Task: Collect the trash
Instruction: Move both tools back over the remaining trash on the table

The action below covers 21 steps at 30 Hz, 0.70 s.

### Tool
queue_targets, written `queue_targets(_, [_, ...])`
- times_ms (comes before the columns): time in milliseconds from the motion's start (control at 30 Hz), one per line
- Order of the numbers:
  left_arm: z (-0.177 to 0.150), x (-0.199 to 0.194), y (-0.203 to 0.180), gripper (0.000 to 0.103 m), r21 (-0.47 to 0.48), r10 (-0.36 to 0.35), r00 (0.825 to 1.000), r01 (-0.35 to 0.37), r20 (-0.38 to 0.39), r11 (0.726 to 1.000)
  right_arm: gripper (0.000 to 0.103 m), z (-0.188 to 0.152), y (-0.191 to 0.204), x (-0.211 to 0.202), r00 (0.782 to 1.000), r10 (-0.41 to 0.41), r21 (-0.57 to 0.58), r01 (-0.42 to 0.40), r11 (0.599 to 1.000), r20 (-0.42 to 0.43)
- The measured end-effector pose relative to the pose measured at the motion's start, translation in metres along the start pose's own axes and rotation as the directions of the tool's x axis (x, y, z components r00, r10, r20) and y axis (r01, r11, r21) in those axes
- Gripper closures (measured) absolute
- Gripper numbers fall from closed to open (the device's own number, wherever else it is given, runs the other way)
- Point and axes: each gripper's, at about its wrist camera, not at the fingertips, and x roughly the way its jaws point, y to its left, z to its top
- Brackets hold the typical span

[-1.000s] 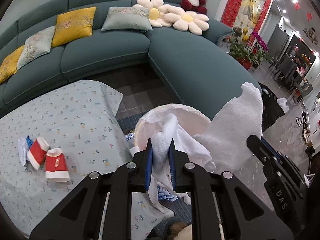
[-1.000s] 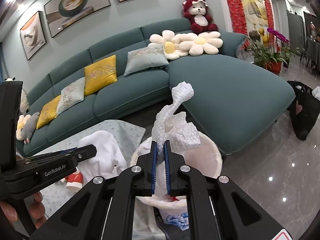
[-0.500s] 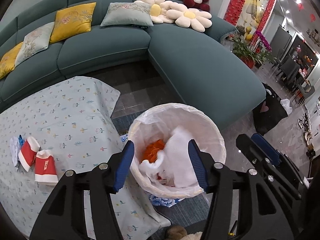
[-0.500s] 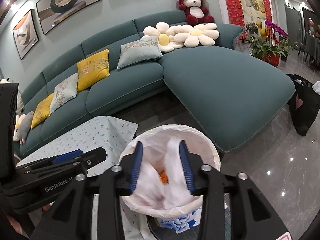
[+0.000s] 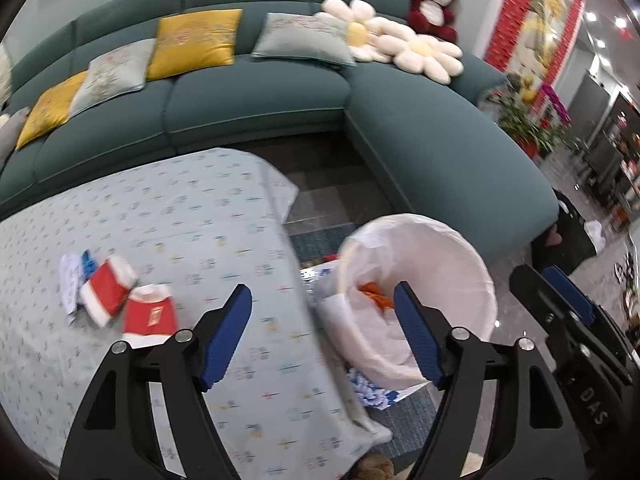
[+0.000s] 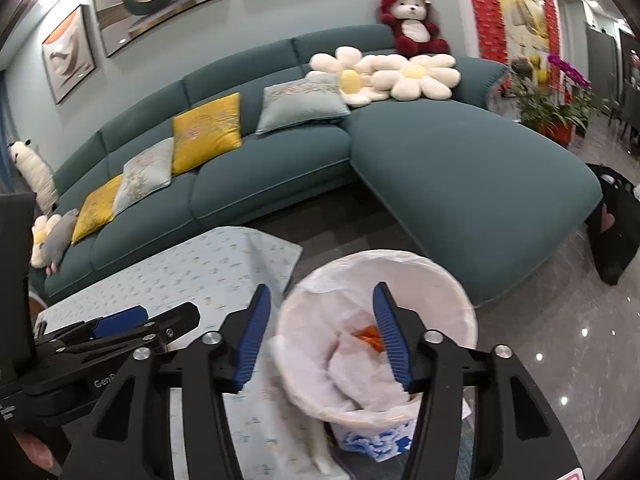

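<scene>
A teal sectional sofa (image 6: 460,168) is curving around the far side of the scene, carrying yellow cushions (image 6: 206,132), flower-shaped pillows (image 6: 400,76) and a red plush bear (image 6: 412,20). A low table under a pale patterned tablecloth (image 5: 168,240) is sitting in front of it, and its hanging corner is draping down just beside the trash bin (image 5: 472,264) — the bin is standing on the floor between table and sofa, lined with a white bag (image 6: 320,276). Crumpled white paper towels (image 6: 360,376) are lying inside the bin, with something orange (image 6: 370,334) showing among them.

Two red-and-white paper cups (image 5: 128,304) are lying on their sides on the tablecloth, well left of the bin; the nearer one is pointing its long axis roughly toward the camera, the other is angling off to the left. Small paper scraps (image 5: 70,280) are lying just beside them.

The left gripper (image 5: 322,336) is hovering over the table edge with its blue-padded fingers spread wide, holding nothing. The right gripper (image 6: 322,334) is hanging above the bin's rim, likewise gaping and empty — nothing is sitting between either pair of pads.
</scene>
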Motion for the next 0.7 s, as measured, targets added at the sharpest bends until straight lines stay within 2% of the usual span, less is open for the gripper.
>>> queue_targets(133, [-0.005, -0.01, 0.039, 0.025, -0.053, 0.044, 0.999, -0.044, 0.006, 0.998, 0.046, -0.006, 0.032, -0.001, 0.999, 0.03, -0.042, -0.03, 0.999, -0.014])
queue_targets(267, [-0.013, -0.019, 0.079, 0.025, -0.098, 0.083, 0.997, -0.082, 0.005, 0.992, 0.04, -0.014, 0.065, 0.002, 0.998, 0.056, -0.074, -0.058, 0.996, -0.031])
queue_targets(700, [-0.034, -0.03, 0.212, 0.025, -0.259, 0.187, 0.982, -0.188, -0.031, 0.947, 0.04, -0.044, 0.185, 0.035, 0.979, 0.153, -0.206, -0.179, 0.962, -0.138])
